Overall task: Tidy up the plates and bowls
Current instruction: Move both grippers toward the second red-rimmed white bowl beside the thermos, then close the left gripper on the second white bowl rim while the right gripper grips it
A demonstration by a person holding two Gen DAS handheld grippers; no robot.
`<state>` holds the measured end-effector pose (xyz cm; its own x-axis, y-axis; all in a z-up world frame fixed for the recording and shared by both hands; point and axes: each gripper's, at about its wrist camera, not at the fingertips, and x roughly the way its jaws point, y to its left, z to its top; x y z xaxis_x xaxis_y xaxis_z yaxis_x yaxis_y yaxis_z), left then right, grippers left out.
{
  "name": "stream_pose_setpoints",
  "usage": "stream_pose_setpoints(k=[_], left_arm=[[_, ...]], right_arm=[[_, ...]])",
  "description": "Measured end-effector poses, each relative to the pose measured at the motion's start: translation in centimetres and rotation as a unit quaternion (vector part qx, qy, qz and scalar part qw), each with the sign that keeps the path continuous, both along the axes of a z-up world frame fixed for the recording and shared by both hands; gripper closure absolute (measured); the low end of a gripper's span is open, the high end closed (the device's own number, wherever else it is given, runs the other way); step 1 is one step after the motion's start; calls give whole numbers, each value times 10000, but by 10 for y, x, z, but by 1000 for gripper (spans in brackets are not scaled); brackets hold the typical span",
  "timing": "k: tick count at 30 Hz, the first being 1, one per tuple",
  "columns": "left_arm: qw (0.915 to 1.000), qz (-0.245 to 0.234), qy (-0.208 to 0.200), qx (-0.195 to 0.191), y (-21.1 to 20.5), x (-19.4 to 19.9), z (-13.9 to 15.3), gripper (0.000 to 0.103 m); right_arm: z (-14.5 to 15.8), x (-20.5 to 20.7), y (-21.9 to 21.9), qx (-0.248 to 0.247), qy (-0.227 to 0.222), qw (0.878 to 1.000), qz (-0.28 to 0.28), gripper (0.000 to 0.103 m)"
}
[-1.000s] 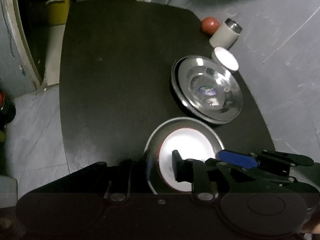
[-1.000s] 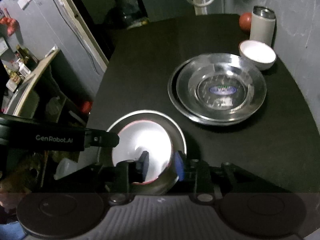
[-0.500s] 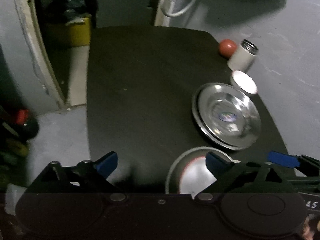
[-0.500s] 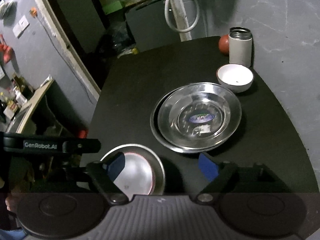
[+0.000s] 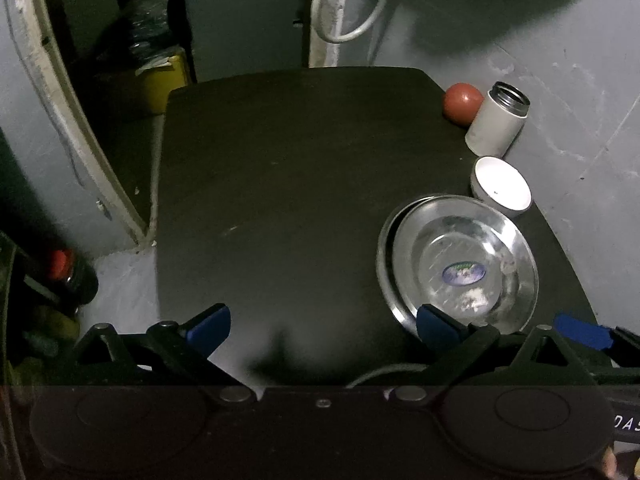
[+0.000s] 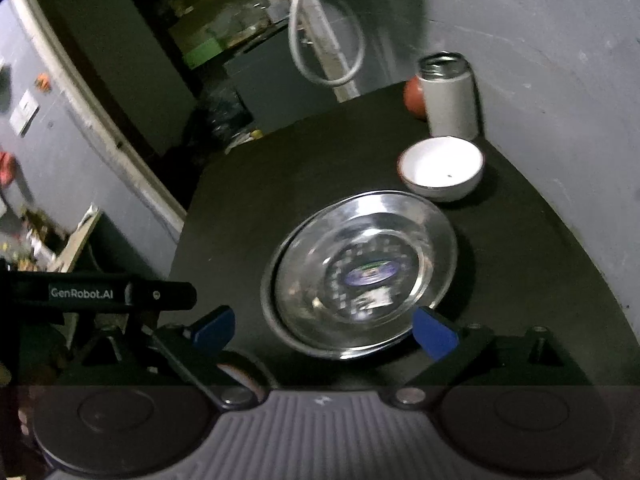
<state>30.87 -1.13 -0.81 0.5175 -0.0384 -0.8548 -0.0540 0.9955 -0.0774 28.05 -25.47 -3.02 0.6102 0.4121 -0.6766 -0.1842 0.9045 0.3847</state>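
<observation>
"GenRobot.AI" reads in white on the left tongs' (image 6: 100, 294) black body at nine o'clock in the right wrist view, and the steel plates (image 6: 362, 276) carry an oval blue sticker too blurred to read. Both left tongs (image 5: 322, 326) and right tongs (image 6: 322, 326) stand wide and hold nothing. The stacked plates lie at three o'clock on the desk (image 5: 280, 200), just beside a white bowl (image 5: 502, 184) near the wall edge; the desk's left half lies bare.

A dim room: dark table (image 5: 280, 184) against a grey wall (image 6: 560, 60), white hose (image 5: 344, 8) behind.
</observation>
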Motion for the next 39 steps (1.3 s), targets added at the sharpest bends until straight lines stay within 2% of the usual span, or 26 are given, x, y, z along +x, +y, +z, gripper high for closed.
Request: stream_pose_setpoints(k=[7,17,31,39], left_arm=[[9997,-228,91,37,-31,42,-11,3],[9982,-597,-4,31,-69,105,-24,3],[9921,-1200,-12,357,-117,182,-40,3],[9877,-1499,122,418,-135,201,-53,3]], right_arm=[[-16,28,-31,56,185,9991,-388,4],[-31,62,-62,313,281,9948,-933,4],[-48,98,-80,493,187,9877,-1472,6],[-57,117,-80,480,99,9849,-1660,17]])
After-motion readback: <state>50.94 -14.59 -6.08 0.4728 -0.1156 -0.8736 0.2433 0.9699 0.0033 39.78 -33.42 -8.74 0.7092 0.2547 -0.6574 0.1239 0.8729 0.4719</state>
